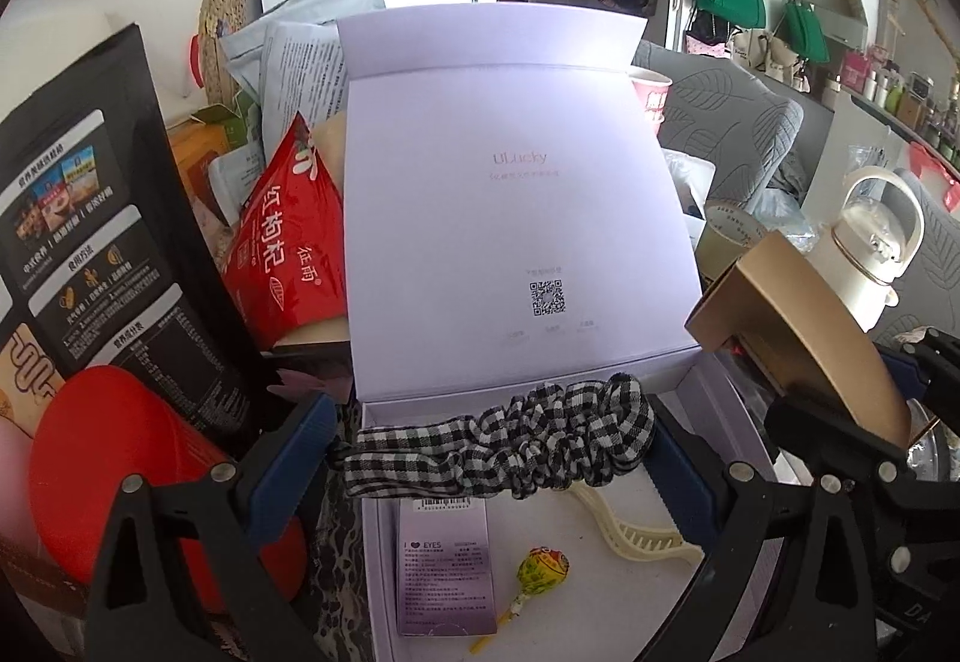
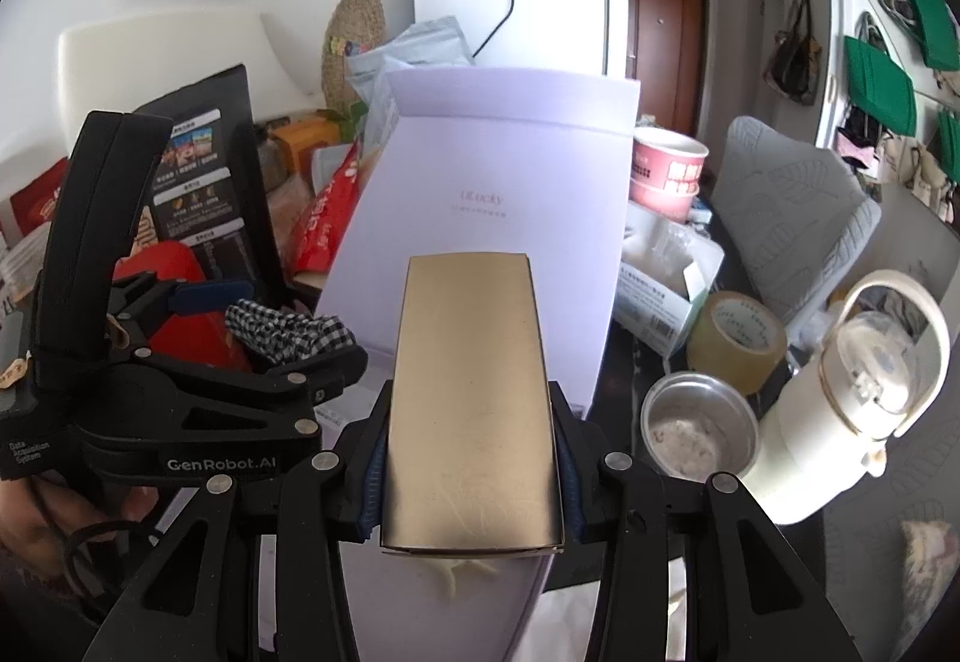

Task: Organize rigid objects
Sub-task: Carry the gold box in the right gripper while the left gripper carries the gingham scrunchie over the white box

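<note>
A white gift box (image 1: pixel 384 542) lies open with its lid (image 1: pixel 516 206) standing up behind it. Inside lie a purple card (image 1: pixel 447 566), a lollipop (image 1: pixel 540 569) and a cream hair clip (image 1: pixel 630 533). My left gripper (image 1: pixel 492 452) is shut on a black-and-white checked scrunchie (image 1: pixel 510 452) and holds it over the box. It also shows in the right wrist view (image 2: pixel 288 332). My right gripper (image 2: pixel 471 458) is shut on a flat gold box (image 2: pixel 474 398), held just right of the white box (image 1: pixel 798 326).
A red cylinder (image 1: pixel 150 470), a black pouch (image 1: pixel 90 218) and a red snack bag (image 1: pixel 288 242) crowd the left. A tape roll (image 2: pixel 735 341), a steel cup (image 2: pixel 699 425), a white bottle (image 2: pixel 852 398) and paper cups (image 2: pixel 666 170) stand at the right.
</note>
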Demonstrator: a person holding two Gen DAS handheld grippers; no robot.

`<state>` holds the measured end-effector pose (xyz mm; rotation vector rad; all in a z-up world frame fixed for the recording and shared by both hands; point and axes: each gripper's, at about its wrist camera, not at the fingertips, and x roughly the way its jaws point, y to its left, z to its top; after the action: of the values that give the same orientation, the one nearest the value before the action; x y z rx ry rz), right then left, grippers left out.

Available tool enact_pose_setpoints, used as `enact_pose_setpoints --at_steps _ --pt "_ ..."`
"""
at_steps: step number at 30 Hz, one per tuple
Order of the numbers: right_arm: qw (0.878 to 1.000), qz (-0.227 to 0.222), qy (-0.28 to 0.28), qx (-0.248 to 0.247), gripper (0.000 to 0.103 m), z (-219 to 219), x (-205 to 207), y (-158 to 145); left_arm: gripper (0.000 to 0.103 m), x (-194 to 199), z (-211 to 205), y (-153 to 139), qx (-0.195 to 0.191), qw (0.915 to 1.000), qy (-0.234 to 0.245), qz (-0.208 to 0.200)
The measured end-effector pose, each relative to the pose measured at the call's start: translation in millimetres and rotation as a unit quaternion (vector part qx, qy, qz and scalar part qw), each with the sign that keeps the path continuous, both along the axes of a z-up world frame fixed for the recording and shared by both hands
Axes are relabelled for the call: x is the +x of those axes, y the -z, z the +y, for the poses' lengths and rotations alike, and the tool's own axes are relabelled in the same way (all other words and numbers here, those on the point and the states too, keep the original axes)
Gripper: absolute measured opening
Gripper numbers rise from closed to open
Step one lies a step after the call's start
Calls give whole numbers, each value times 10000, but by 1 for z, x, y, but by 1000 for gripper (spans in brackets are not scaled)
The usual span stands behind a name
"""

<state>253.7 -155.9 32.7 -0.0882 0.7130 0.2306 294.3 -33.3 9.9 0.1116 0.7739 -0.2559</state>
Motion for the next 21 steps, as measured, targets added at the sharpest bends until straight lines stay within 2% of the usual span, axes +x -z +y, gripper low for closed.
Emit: enact_pose_setpoints --at_steps 21 --pt "9973 597 211 -381 44 3 22 41 100 21 -12 42 337 9983 -102 463"
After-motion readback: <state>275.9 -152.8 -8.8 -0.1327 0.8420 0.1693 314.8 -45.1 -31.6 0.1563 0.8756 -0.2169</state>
